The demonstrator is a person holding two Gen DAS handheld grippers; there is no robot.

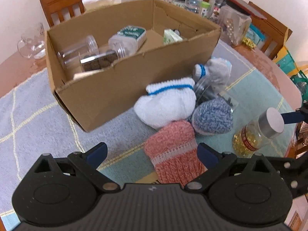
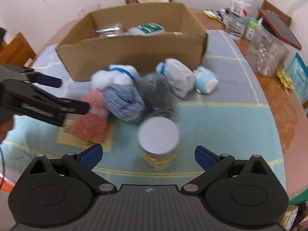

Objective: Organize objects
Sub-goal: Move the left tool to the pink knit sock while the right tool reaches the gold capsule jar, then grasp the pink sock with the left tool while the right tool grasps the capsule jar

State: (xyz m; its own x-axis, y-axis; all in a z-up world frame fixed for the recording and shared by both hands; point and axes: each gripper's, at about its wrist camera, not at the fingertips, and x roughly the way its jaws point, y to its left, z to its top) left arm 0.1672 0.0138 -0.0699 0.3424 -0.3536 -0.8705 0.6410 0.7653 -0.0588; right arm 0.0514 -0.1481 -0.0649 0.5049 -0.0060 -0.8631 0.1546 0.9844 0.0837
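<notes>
A cardboard box (image 1: 115,88) stands on the table cloth and holds clear jars (image 1: 92,57) and a green packet. In front of it lies a pile of rolled socks: white with blue band (image 1: 167,104), blue-speckled (image 1: 211,117), pink (image 1: 173,150), grey (image 2: 179,77). A jar of yellow capsules (image 1: 256,134) with a silver lid stands at the right. My left gripper (image 1: 152,154) is open just above the pink sock. My right gripper (image 2: 148,156) is open, with the capsule jar (image 2: 158,144) between its fingers.
The box also shows in the right wrist view (image 2: 134,55). Bottles and a clear container (image 2: 269,53) crowd the table's far right. Wooden chairs (image 1: 65,2) stand behind the table. Glass cups (image 1: 32,44) sit at the far left.
</notes>
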